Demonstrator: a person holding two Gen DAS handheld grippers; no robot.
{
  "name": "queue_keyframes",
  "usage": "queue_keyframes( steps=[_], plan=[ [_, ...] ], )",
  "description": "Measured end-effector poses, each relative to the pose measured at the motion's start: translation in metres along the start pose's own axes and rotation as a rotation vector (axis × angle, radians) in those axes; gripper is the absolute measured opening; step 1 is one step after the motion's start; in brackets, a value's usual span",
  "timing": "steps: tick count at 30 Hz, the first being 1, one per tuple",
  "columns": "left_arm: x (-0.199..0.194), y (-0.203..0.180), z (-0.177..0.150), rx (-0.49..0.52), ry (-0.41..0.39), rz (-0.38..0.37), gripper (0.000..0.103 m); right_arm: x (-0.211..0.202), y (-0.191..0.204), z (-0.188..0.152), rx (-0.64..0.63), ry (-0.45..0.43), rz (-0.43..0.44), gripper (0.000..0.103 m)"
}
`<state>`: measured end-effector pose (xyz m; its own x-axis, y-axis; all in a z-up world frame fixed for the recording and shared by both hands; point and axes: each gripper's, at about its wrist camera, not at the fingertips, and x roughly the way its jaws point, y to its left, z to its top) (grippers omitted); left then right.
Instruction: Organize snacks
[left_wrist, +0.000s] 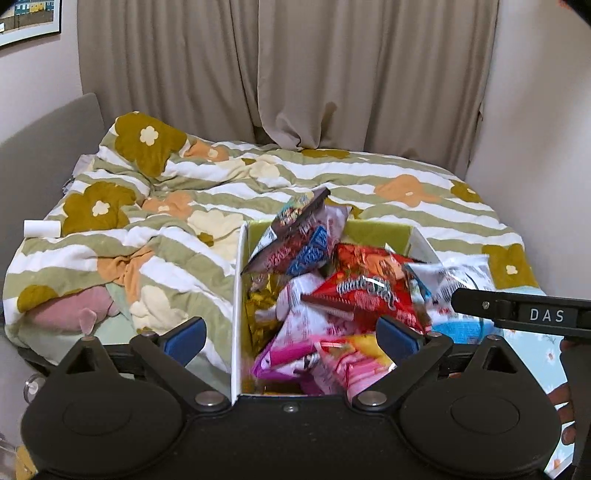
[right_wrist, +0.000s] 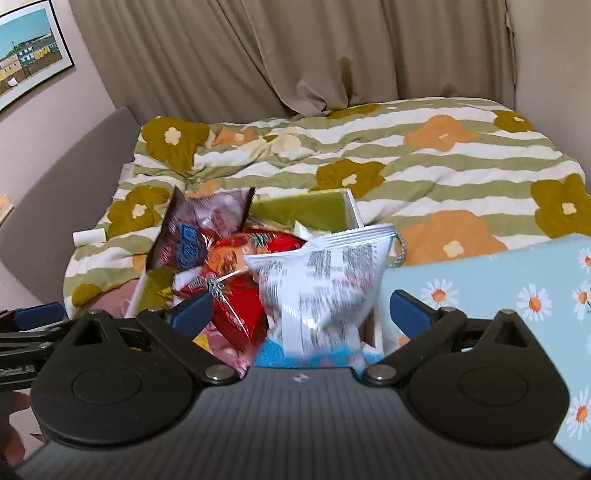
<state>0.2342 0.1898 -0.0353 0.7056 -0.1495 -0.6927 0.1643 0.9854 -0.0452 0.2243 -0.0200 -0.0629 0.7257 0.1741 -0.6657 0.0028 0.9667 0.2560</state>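
**Two open grippers held over a box crammed with snack packets on a bed**

Nearest in the left wrist view, the left gripper (left_wrist: 291, 338) is seen with its blue-padded jaws spread wide apart and nothing clamped between them. Between and just beyond the jaws a pink packet (left_wrist: 295, 343) is blurred, lying at the near end of a white-walled box (left_wrist: 237, 295). The box's left wall runs between the jaws, closer to the left pad.

In the right wrist view, the right gripper (right_wrist: 301, 312) is likewise shown with jaws apart and empty. A white packet (right_wrist: 325, 280) printed with black text stands upright in the gap beyond the fingertips, motion-blurred; whether it is touched by either pad cannot be told. Beside it, to the left, a glossy red packet (right_wrist: 236, 295) is seen, and further back a dark-edged packet (right_wrist: 195, 236) with blue and red patches leans upright.

The box's green inner lining (right_wrist: 306, 208) is visible at its far end. The box rests on a duvet (right_wrist: 443, 166) striped green and white with large flowers. To the right a pale blue daisy-patterned cloth (right_wrist: 517, 295) is spread. Beige curtains (left_wrist: 295, 74) hang behind.
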Motion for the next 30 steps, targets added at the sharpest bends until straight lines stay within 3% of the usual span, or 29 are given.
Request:
queue_keyframes(
  steps=[6,11,18,24,30],
  plan=[
    [-0.028,-0.013,-0.008,-0.012,-0.036,0.026,0.100,-0.028,-0.002,-0.006,-0.025,-0.040,0.036,0.103],
    [-0.071,-0.037,-0.014,-0.020,-0.115,0.045,0.100,-0.077,-0.011,-0.003,-0.065,-0.127,0.050,0.103],
    [-0.126,-0.080,-0.031,-0.018,-0.222,0.034,0.103,-0.163,-0.034,-0.007,-0.149,-0.224,-0.020,0.103],
    [-0.155,-0.119,-0.055,0.035,-0.263,0.046,0.103,-0.207,-0.060,-0.034,-0.192,-0.206,-0.129,0.103],
    [-0.162,-0.143,-0.082,0.076,-0.248,0.054,0.103,-0.227,-0.084,-0.069,-0.188,-0.166,-0.184,0.103]
  ],
)
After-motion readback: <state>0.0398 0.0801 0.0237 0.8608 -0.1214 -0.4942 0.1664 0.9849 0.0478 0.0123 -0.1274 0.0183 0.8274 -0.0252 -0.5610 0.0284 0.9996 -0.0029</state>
